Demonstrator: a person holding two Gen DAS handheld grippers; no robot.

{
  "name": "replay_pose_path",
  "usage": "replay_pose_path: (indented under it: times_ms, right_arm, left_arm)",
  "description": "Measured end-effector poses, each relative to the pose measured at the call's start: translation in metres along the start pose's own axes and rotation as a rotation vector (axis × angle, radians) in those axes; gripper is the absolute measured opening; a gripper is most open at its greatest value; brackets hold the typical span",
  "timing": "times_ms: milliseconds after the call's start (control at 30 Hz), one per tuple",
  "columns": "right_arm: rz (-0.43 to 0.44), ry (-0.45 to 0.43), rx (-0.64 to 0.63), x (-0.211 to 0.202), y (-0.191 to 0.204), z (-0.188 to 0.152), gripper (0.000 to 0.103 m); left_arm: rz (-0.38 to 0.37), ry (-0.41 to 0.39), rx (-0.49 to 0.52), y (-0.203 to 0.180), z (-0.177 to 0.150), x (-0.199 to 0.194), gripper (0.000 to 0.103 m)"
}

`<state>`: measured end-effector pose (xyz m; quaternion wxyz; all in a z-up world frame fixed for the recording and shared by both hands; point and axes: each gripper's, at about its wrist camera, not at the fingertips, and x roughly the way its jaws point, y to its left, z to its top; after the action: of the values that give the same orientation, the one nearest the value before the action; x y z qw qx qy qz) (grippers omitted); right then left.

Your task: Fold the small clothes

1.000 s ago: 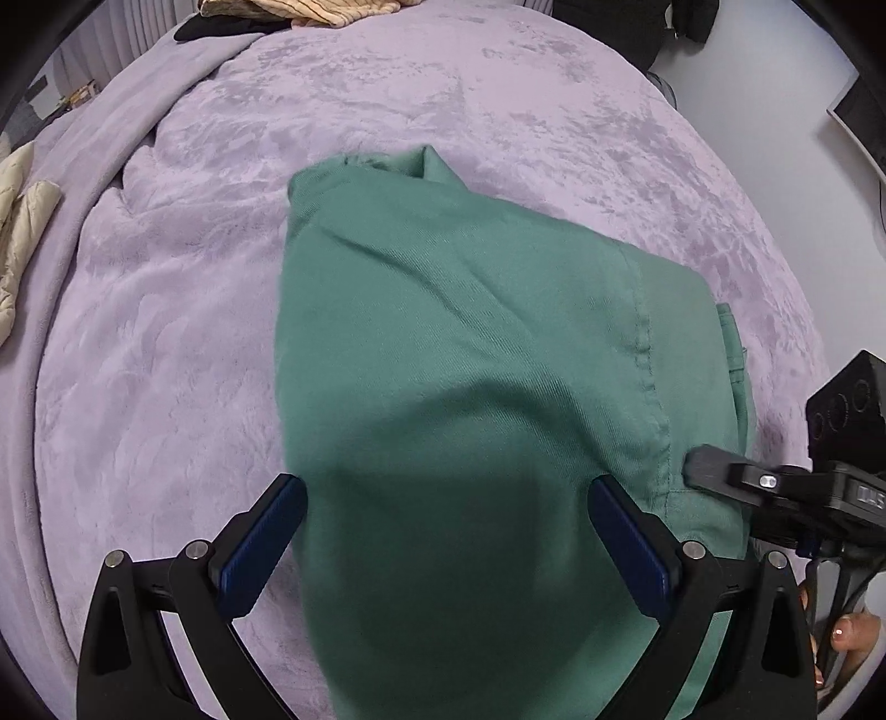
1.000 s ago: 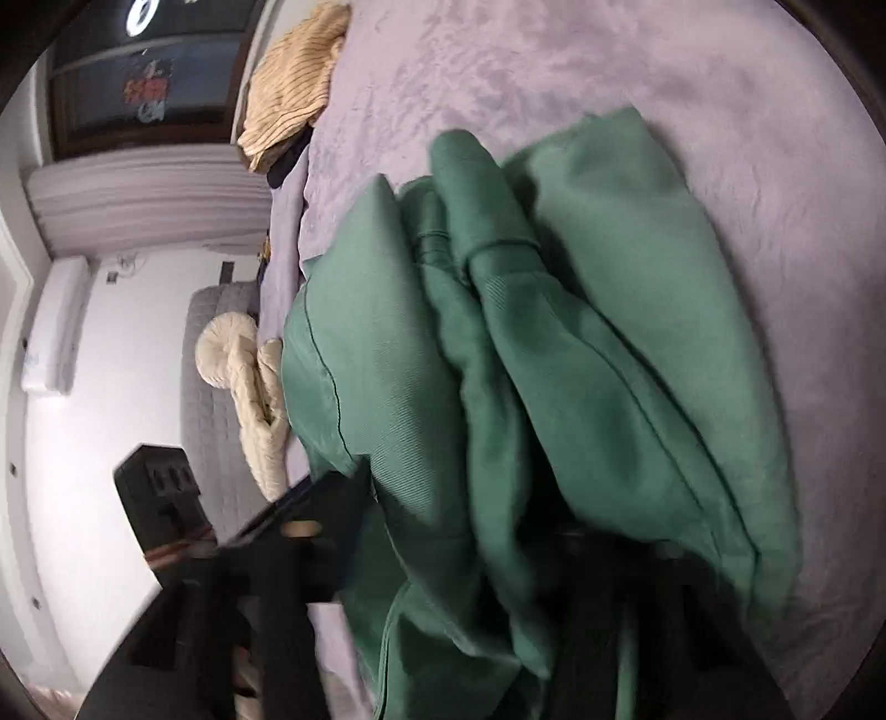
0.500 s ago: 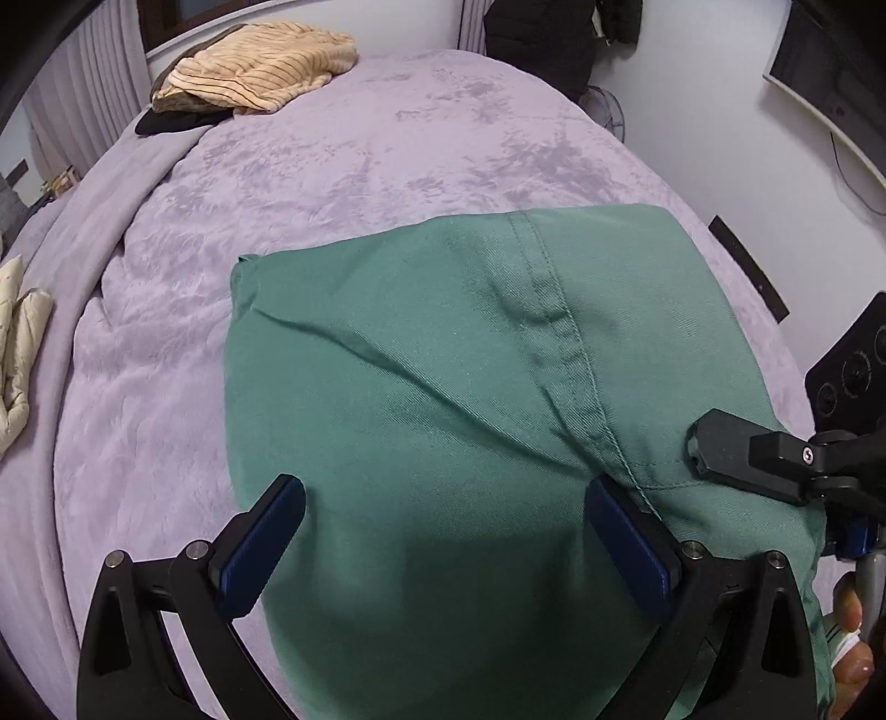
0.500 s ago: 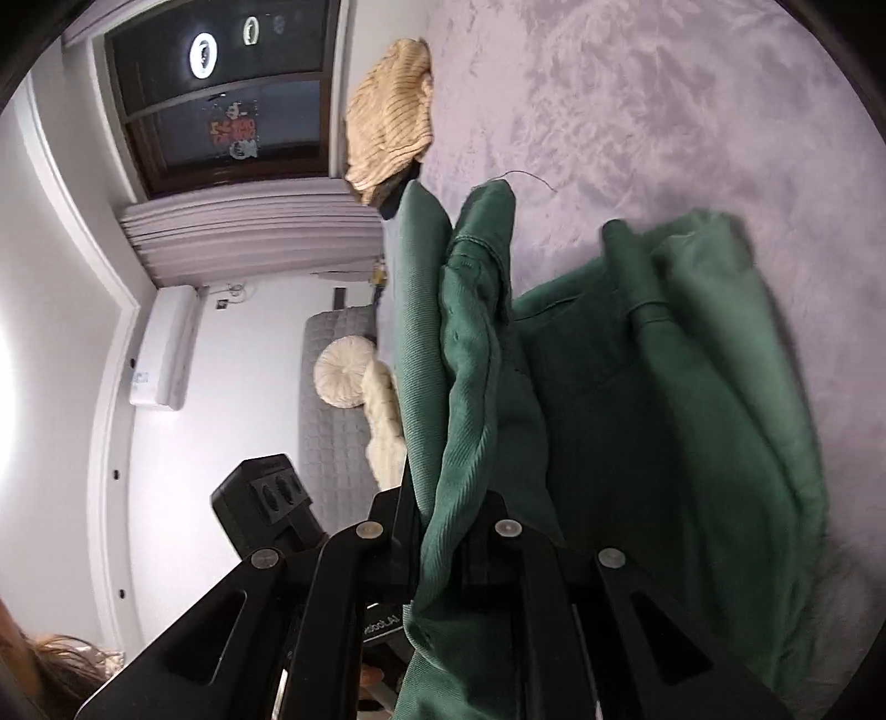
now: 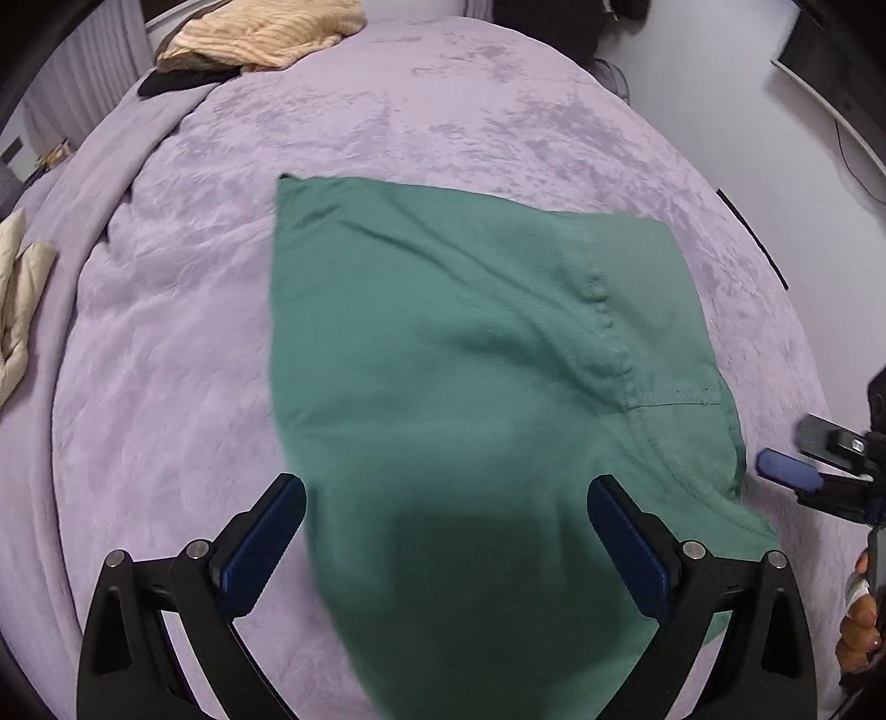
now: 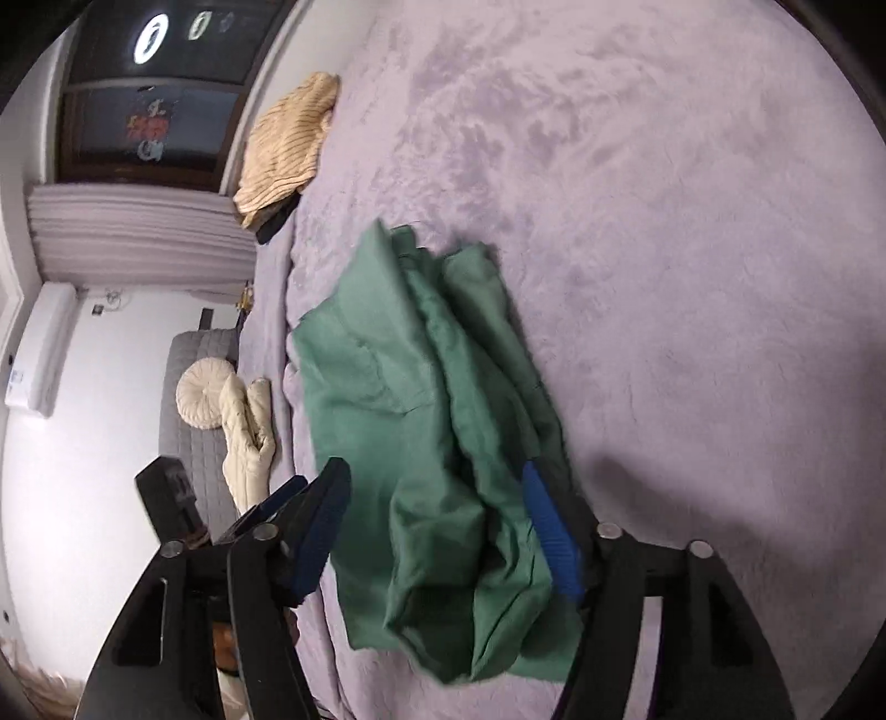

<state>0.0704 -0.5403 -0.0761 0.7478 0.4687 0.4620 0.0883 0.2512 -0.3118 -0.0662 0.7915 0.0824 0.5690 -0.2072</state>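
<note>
A green garment (image 5: 443, 332) lies folded over on the lavender bedspread (image 5: 166, 360). My left gripper (image 5: 446, 531) hovers above its near part, jaws wide open, pads clear of the cloth. In the right wrist view the same green garment (image 6: 398, 399) shows as a bunched stack of layers. My right gripper (image 6: 437, 526) is opening its jaws; the near end of the stack lies between them and the pads do not press on it. The right gripper (image 5: 792, 471) also shows at the right edge of the left wrist view, just off the garment's corner.
A beige ribbed knit (image 5: 260, 33) lies on a dark item at the bed's far edge. A cream quilted piece (image 5: 16, 310) hangs at the left side. A grey sofa with a round cushion (image 6: 202, 399) stands beyond. A person's hand (image 5: 858, 626) is at the lower right.
My right gripper was shut on upright folds of the green cloth; its jaws have since spread and the cloth has dropped onto the bed. Both views have pulled back and up.
</note>
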Motion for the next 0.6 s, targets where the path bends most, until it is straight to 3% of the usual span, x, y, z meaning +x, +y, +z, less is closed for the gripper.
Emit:
replay_pose_path:
  times_ms: [100, 167, 200, 233, 267, 367, 400, 533, 600]
  right_arm:
    - [-0.019, 0.055, -0.119, -0.002, 0.024, -0.024, 0.071]
    - [-0.158, 0.128, -0.192, 0.015, 0.022, -0.042, 0.07]
    - [-0.229, 0.173, -0.202, 0.03, 0.018, -0.046, 0.057]
    - [-0.25, 0.205, -0.185, 0.036, 0.008, -0.054, 0.018]
    - [-0.22, 0.231, -0.132, 0.045, 0.003, -0.054, 0.003]
    - [0.016, 0.187, 0.019, 0.034, 0.0, -0.058, 0.003]
    - [0.047, 0.166, 0.052, 0.027, -0.001, -0.059, 0.003]
    - [-0.096, 0.138, 0.164, 0.019, -0.044, -0.064, 0.004]
    - [-0.07, 0.142, 0.248, 0.023, -0.069, -0.068, 0.004]
  left_arm:
    - [0.006, 0.027, -0.043, 0.022, -0.014, -0.007, 0.102]
    - [0.009, 0.06, -0.054, 0.027, -0.025, -0.003, 0.102]
    - [0.011, 0.075, -0.06, 0.03, -0.03, -0.001, 0.102]
    - [0.001, 0.096, -0.072, 0.031, -0.035, 0.002, 0.102]
    - [-0.023, 0.12, -0.087, 0.032, -0.04, 0.006, 0.102]
    - [-0.029, 0.144, -0.07, 0.033, -0.059, 0.008, 0.102]
    - [-0.018, 0.142, -0.045, 0.034, -0.065, 0.007, 0.102]
    - [0.004, 0.149, -0.034, 0.049, -0.089, 0.0, 0.102]
    - [0.007, 0.125, -0.052, 0.055, -0.097, -0.015, 0.102]
